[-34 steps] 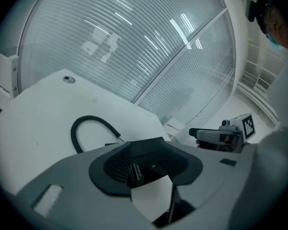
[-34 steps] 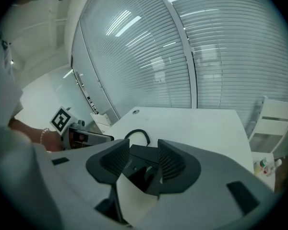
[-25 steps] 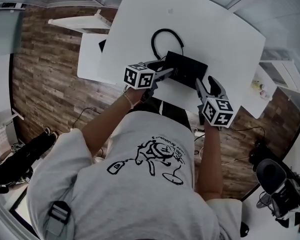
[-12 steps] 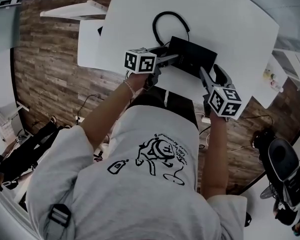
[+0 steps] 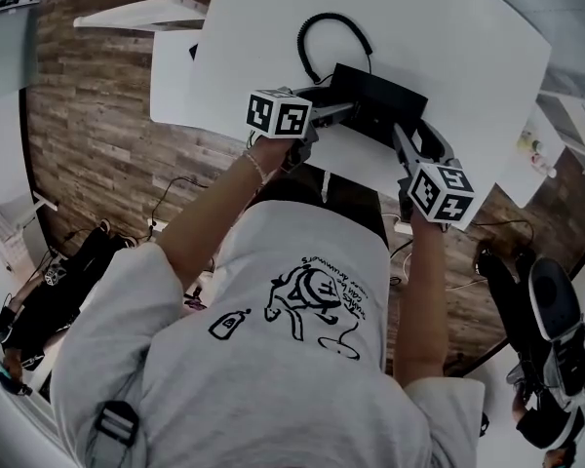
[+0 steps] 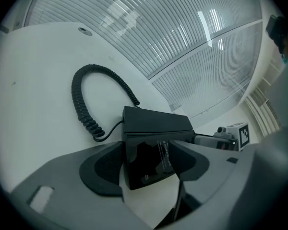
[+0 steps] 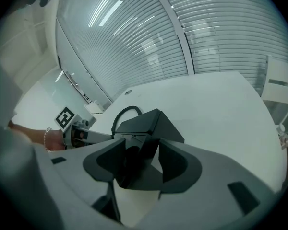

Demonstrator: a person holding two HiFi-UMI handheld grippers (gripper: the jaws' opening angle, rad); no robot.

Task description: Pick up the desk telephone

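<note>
Approach-to-grasp stage. The desk telephone (image 5: 380,100), a black wedge-shaped unit, rests on the white desk (image 5: 468,37) in the upper centre of the head view, close to the desk's lower edge. Its coiled cord (image 5: 302,45) loops toward the top of the frame. I hold the left gripper (image 5: 341,113) at the unit's left end and the right gripper (image 5: 414,136) at its lower right corner. The left jaws have just been opening and stand spread, with the telephone's end between them. The right jaws have just been closing slightly yet stand apart, with a corner of the housing between them. In neither gripper view do I see pads pressing on the casing, so I judge that nothing is grasped and the telephone is not yet lifted. The next move, as I read it, calls for closing both pairs squarely on opposite ends. Both should then rise together and level, leaving slack for the cord.
</note>
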